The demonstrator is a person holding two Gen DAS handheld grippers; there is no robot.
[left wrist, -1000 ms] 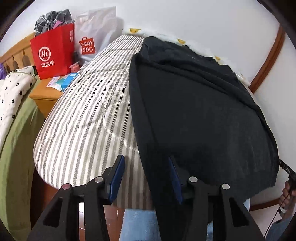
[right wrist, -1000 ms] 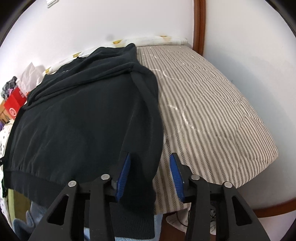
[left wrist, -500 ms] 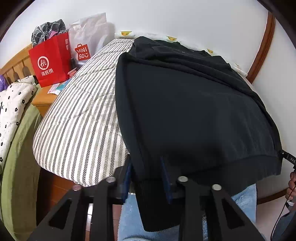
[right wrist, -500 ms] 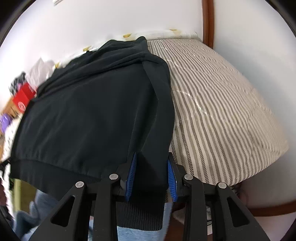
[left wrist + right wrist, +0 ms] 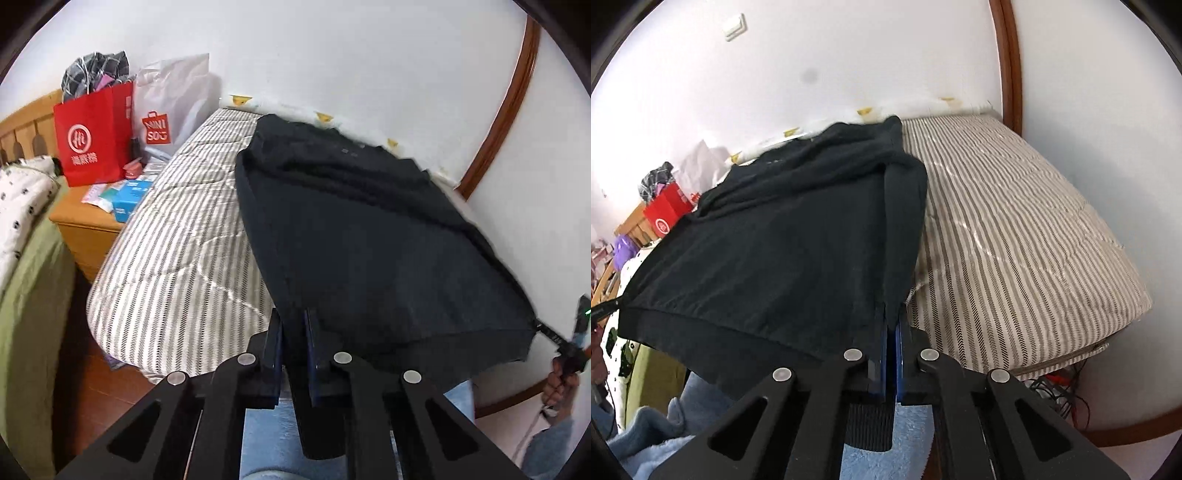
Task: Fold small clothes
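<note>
My left gripper and right gripper are both clamped on the black sweater's hem at frame bottom; the body is not folded yet.

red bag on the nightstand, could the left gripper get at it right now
Probably not. The left gripper is shut on the black sweater hem, and the red bag stands far off across the striped bed.

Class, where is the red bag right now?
In the left wrist view the red bag stands upper left on the wooden nightstand, beside the white Miniso bag, left of the striped bed.
</note>
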